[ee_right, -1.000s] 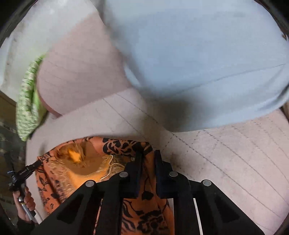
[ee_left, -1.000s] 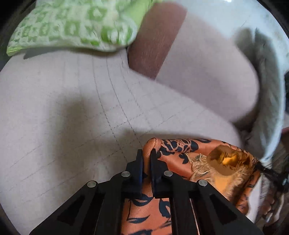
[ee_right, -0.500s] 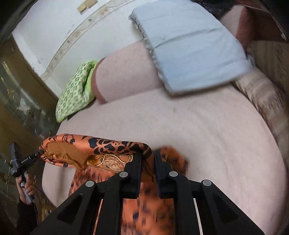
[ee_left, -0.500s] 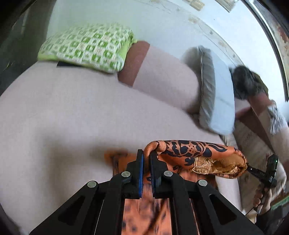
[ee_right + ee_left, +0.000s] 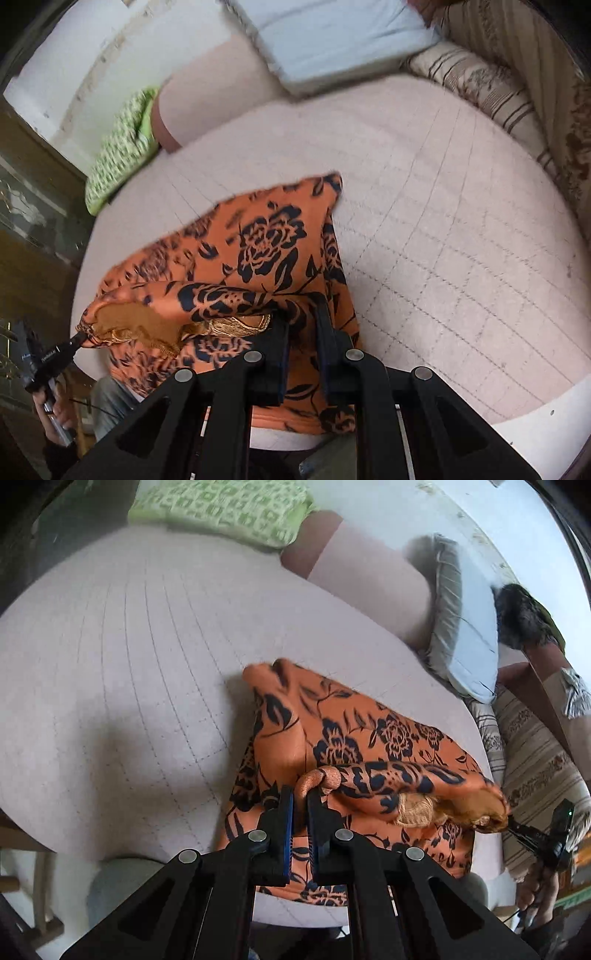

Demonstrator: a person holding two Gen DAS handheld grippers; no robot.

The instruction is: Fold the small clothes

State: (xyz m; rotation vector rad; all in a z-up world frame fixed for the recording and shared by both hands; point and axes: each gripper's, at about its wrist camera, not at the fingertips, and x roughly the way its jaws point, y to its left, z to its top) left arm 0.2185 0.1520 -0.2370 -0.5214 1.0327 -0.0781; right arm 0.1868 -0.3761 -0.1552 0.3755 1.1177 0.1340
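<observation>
I'm mid-fold: left gripper [image 5: 300, 797] & right gripper [image 5: 302, 314] both pinch the orange top [image 5: 332, 731]. Next, lay its edge down flat.

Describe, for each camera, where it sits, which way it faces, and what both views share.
Left wrist: on the left gripper, looking along its fingers over the orange floral garment towards the green pillow.
Right wrist: on the right gripper, facing the blue pillow.
Shared: garment, bed, both pillows; each shows the opposite gripper pinching it.

Soft daylight, strong fisheye bending, blur toward the edges.
</observation>
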